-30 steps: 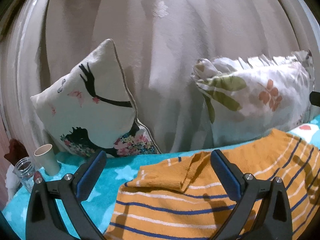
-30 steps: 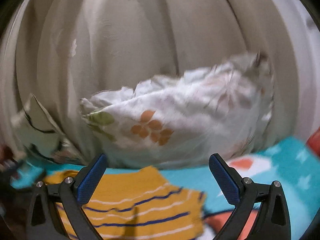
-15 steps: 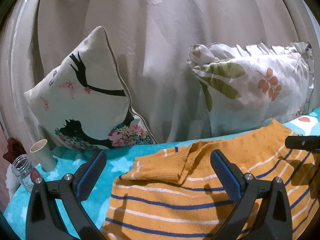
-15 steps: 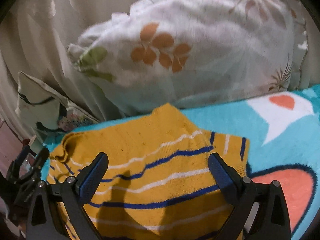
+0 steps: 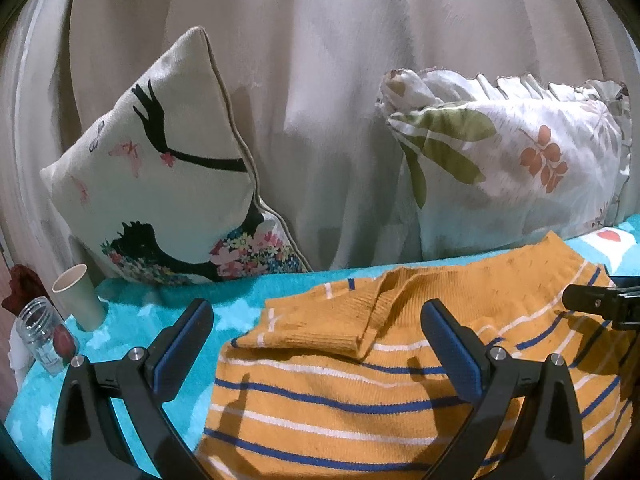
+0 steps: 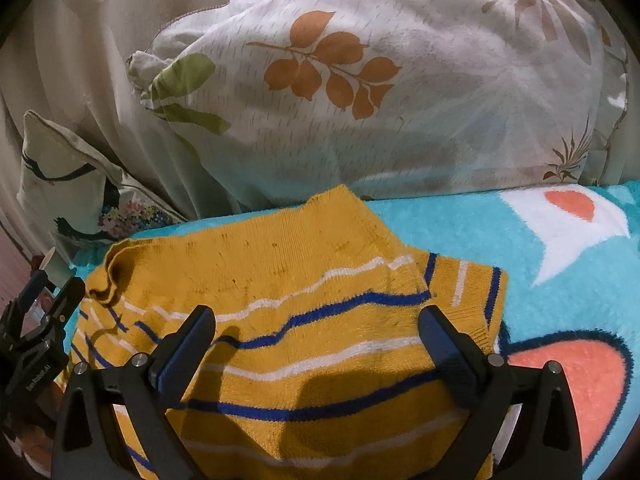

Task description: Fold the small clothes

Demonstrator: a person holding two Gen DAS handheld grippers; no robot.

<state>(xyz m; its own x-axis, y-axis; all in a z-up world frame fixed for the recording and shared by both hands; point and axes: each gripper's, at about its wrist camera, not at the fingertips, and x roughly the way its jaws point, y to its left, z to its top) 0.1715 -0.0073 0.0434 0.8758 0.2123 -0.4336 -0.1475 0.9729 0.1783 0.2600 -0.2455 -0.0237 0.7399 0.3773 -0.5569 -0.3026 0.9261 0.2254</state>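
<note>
A glass jar (image 5: 40, 334) and a paper cup (image 5: 78, 296) are standing at the left edge of a turquoise blanket (image 5: 132, 316), in front of a cushion printed with a dark figure (image 5: 168, 168). The left gripper (image 5: 316, 338) is hovering with jaws spread wide and empty over the left part of a mustard sweater with blue and white stripes (image 6: 304, 320), which is lying flat along the blanket's back edge, one sleeve folded across its chest. The right gripper (image 6: 316, 338), jaws likewise wide apart and holding nothing, is poised above the sweater's right side. A leaf-print pillow (image 6: 380, 92) is leaning against the pale curtain (image 5: 320, 80) behind.
</note>
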